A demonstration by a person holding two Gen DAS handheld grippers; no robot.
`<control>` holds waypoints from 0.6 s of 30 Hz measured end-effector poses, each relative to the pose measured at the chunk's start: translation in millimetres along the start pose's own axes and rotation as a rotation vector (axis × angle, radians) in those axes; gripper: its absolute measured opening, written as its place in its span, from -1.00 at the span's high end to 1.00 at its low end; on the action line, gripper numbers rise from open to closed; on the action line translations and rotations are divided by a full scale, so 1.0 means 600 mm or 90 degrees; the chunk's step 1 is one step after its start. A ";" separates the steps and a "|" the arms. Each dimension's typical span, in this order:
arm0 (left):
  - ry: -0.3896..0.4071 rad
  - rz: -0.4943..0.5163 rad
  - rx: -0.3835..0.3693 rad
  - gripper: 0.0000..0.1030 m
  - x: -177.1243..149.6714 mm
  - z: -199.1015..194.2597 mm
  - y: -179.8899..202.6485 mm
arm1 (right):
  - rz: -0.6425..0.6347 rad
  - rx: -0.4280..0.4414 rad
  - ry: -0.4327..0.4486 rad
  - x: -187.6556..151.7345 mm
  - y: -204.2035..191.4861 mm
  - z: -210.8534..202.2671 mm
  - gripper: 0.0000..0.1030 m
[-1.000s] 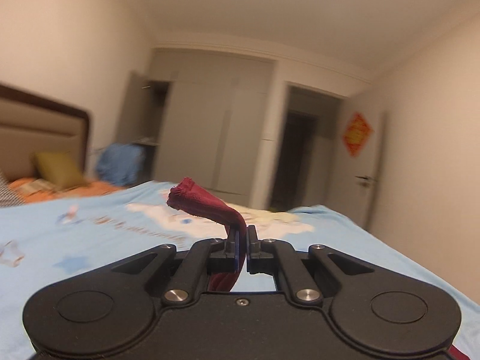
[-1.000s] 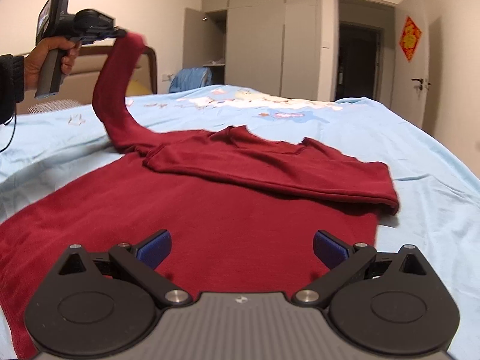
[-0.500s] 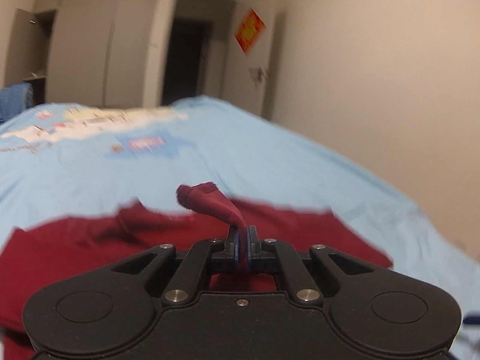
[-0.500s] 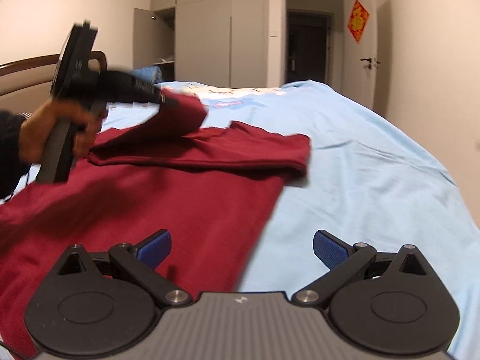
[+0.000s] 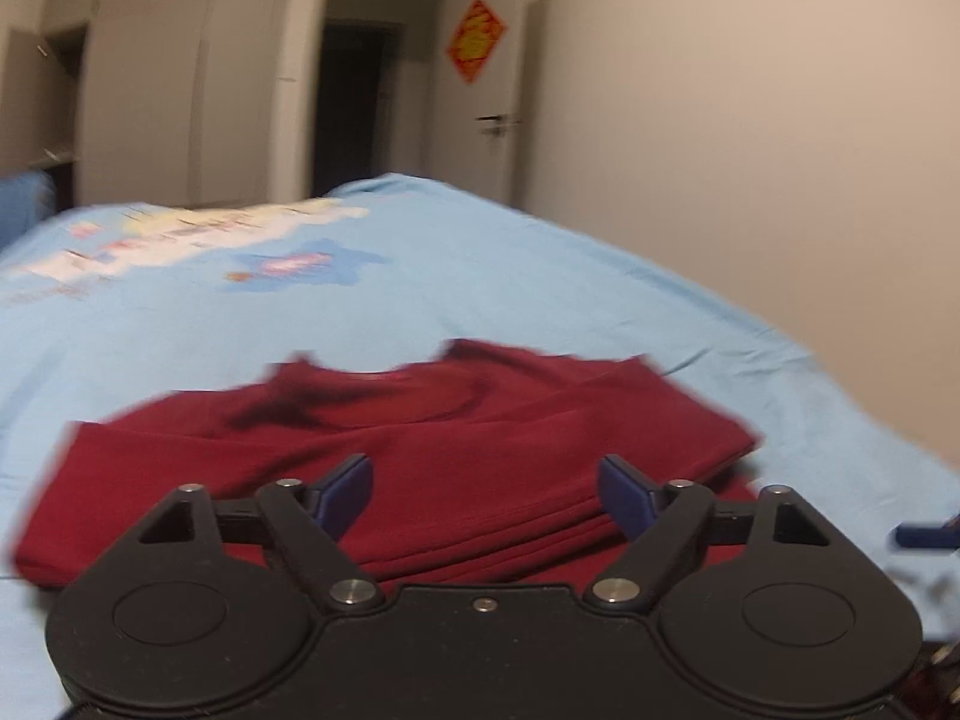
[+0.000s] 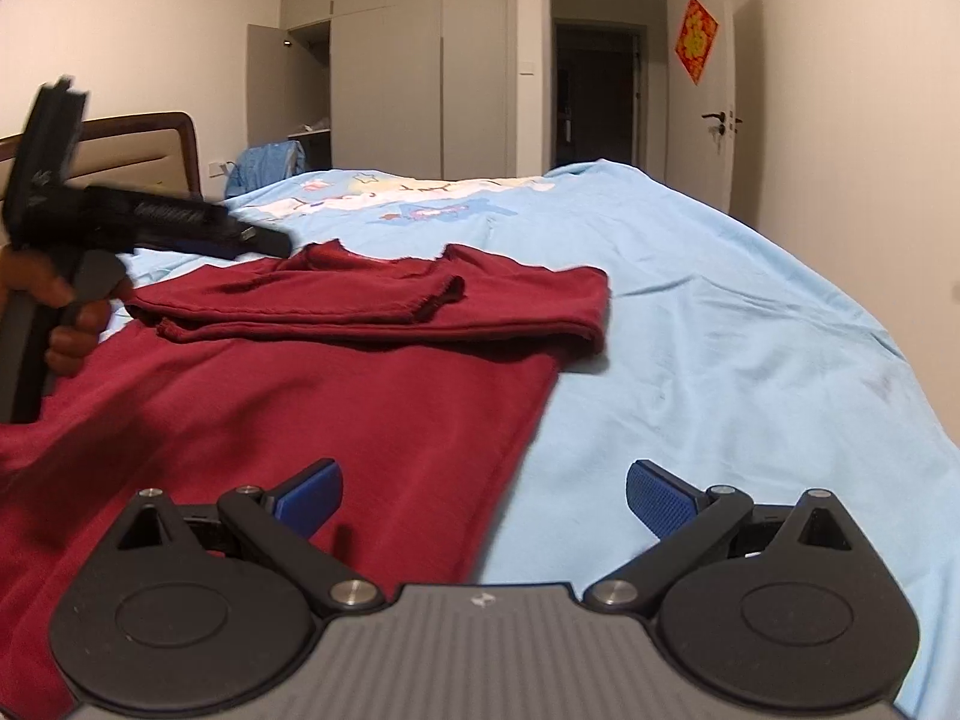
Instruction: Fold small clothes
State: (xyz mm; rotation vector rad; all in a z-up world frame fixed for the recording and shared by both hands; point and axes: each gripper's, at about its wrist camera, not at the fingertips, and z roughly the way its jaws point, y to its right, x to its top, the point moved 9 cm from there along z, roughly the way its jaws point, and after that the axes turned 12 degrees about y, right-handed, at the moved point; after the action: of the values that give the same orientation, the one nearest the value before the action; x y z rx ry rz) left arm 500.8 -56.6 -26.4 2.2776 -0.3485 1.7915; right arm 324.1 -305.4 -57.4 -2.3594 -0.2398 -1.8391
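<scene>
A dark red long-sleeved top (image 6: 312, 396) lies flat on the light blue bed sheet (image 6: 720, 324). Both sleeves (image 6: 372, 306) are folded across its chest near the collar. In the left wrist view the same top (image 5: 480, 420) fills the area ahead of my left gripper (image 5: 485, 495), which hovers open just above the folded sleeves with nothing between its fingers. The right wrist view shows that left gripper's body (image 6: 120, 222), held by a hand, over the top's left side. My right gripper (image 6: 485, 501) is open over the top's lower right edge, empty.
The bed's edge falls away on the right towards a beige wall (image 6: 870, 120). A headboard (image 6: 138, 144) stands at the far left. Grey wardrobes (image 6: 420, 72), a dark doorway (image 6: 594, 102) and a door with a red ornament (image 6: 696, 39) line the far end. Blue cloth (image 6: 264, 165) lies beyond the bed.
My left gripper carried the sleeve down across the top's chest, then opened and let it go. The sleeve now lies folded flat. My right gripper shifted right towards the top's edge, still open.
</scene>
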 end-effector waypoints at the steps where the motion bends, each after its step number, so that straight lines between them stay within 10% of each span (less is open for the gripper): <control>1: -0.002 0.023 0.042 -0.69 -0.003 -0.016 -0.021 | -0.002 0.005 0.002 0.003 -0.005 0.006 -1.00; 10: -0.073 0.103 0.322 -0.69 -0.072 -0.117 -0.238 | -0.043 0.055 0.021 0.053 -0.063 0.076 -1.00; 18: -0.061 0.141 0.385 -0.69 -0.069 -0.063 -0.307 | -0.055 0.074 0.018 0.085 -0.108 0.186 -1.00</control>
State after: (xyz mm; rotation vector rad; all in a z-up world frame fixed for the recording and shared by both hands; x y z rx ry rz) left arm 515.4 131.6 -63.1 2.8279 -0.0754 2.1245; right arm 428.5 -217.1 -34.1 -2.2783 -0.4394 -1.8403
